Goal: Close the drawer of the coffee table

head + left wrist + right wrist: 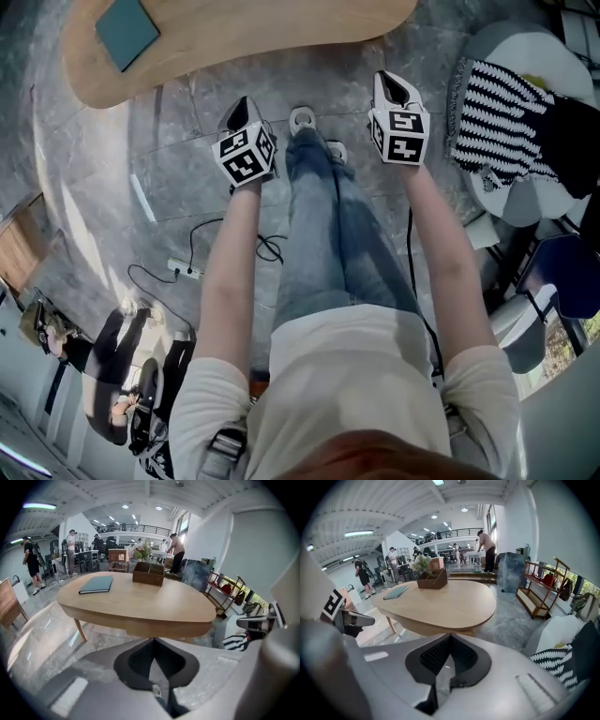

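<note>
Left gripper (242, 103): jaws together, nothing between them. Right gripper (390, 82): jaws together, likewise empty. Both are held over the floor (187, 187), short of the coffee table (244, 42) and clear of it. The drawer cannot be told apart along the table's edge. A book (127, 30) lies on the tabletop, and a wooden box (148, 573) stands beyond it.
</note>
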